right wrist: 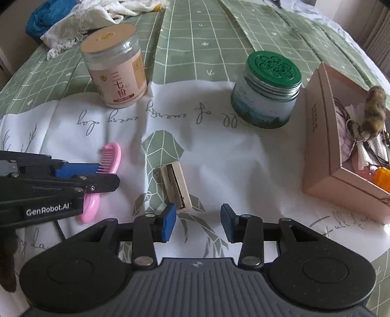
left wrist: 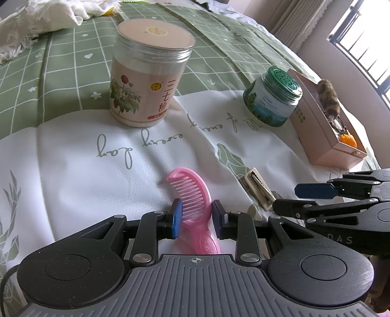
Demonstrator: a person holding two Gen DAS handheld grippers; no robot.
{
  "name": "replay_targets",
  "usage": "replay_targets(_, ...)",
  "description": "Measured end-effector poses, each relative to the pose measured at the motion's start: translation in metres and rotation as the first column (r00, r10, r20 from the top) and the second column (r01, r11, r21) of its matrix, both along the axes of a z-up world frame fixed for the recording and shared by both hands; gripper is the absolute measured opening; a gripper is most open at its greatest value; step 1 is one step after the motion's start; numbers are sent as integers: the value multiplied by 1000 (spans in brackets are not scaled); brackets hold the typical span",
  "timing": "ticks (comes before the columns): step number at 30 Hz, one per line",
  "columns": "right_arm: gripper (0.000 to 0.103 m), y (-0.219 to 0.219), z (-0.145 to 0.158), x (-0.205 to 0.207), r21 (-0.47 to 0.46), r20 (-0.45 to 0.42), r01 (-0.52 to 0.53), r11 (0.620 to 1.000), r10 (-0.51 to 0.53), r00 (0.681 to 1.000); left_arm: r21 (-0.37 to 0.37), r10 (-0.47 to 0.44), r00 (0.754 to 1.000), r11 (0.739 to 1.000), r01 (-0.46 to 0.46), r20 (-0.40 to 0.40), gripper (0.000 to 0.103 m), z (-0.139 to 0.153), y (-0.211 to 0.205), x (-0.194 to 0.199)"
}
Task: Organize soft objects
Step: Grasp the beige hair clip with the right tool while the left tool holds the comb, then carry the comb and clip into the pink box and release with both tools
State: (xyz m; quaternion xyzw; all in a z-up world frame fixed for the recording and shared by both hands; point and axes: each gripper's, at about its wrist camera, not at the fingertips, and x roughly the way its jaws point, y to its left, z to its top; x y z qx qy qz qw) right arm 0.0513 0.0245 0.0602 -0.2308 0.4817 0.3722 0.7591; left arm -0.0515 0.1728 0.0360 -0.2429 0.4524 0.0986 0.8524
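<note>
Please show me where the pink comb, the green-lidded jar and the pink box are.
pink comb (left wrist: 192, 195), left wrist view, on its teeth.
green-lidded jar (right wrist: 273, 64), right wrist view, on its lid.
pink box (right wrist: 316, 136), right wrist view, on its side wall.

I work over a bed spread (left wrist: 73, 156) that is white near me with grey script and leaf prints, green with a white grid farther up the frame. At upper right a barred window (left wrist: 363, 36) lets in pale daylight beside a pleated curtain (left wrist: 295, 22) and a plain wall (left wrist: 316, 51).
</note>
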Motion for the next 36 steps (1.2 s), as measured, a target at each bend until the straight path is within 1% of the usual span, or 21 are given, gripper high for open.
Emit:
replay_targets(6, 40, 9, -1, 2, 25, 24, -3, 1000, 2, 1000, -22, 4, 1000, 1000, -4, 7, 30, 0, 3, -3)
replay_targets(8, 40, 17, -3, 3, 44, 12, -21, 999, 20, 1000, -30, 9, 1000, 1000, -9, 10, 30, -1, 4, -4)
replay_targets(11, 40, 30, -13, 2, 7, 29, -54, 998, 54, 998, -23, 6, 1000, 1000, -6, 8, 30, -1, 2, -3)
replay_targets(13, 40, 30, -15, 5, 16, 34, -46, 999, 46, 998, -17, 2, 1000, 1000, -2, 8, 30, -1, 2, -3)
replay_targets(14, 34, 30, -13, 6, 20, 28, -46, 999, 45, 999, -15, 1, 1000, 1000, -1, 8, 30, -1, 2, -3)
replay_targets(15, 20, 29, -12, 7, 20, 28, -50, 999, 50, 998, -14, 0, 1000, 1000, 0, 8, 30, -1, 1, -3)
replay_targets(20, 19, 21, -5, 6, -10, 34, -62, 998, 62, 997, -16, 2, 1000, 1000, -2, 13, 30, -1, 2, -3)
replay_targets(24, 19, 13, 6, 5, -13, 13, -55, 998, 55, 998, -24, 7, 1000, 1000, -6, 28, 30, -2, 3, -4)
replay_targets(25, 19, 11, 10, 4, -15, 10, -57, 998, 57, 998, -14, 1, 999, 1000, 0, 33, 30, -1, 1, -4)
replay_targets(27, 19, 7, 22, 2, -17, 13, -72, 997, 72, 997, 29, -30, 999, 999, 29, 41, 30, 0, -4, -3)
replay_targets(30, 19, -2, 48, -1, -5, 47, -103, 995, 103, 994, 135, -109, 993, 986, 102, 42, 30, 3, -20, 1)
replay_targets(31, 19, -5, 59, 0, 7, 63, -110, 994, 109, 992, 153, -126, 991, 981, 119, 42, 30, 4, -24, 2)
replay_targets(34, 19, -18, 94, 8, 40, 102, -120, 992, 115, 988, 135, -152, 986, 981, 142, 62, 29, 13, -25, 2)
replay_targets(35, 19, -22, 105, 13, 45, 108, -121, 992, 116, 987, 141, -160, 984, 979, 148, 79, 29, 22, -24, 2)
replay_targets(36, 19, -27, 119, 20, 53, 115, -119, 991, 112, 987, 163, -187, 977, 972, 169, 104, 29, 36, -24, 3)
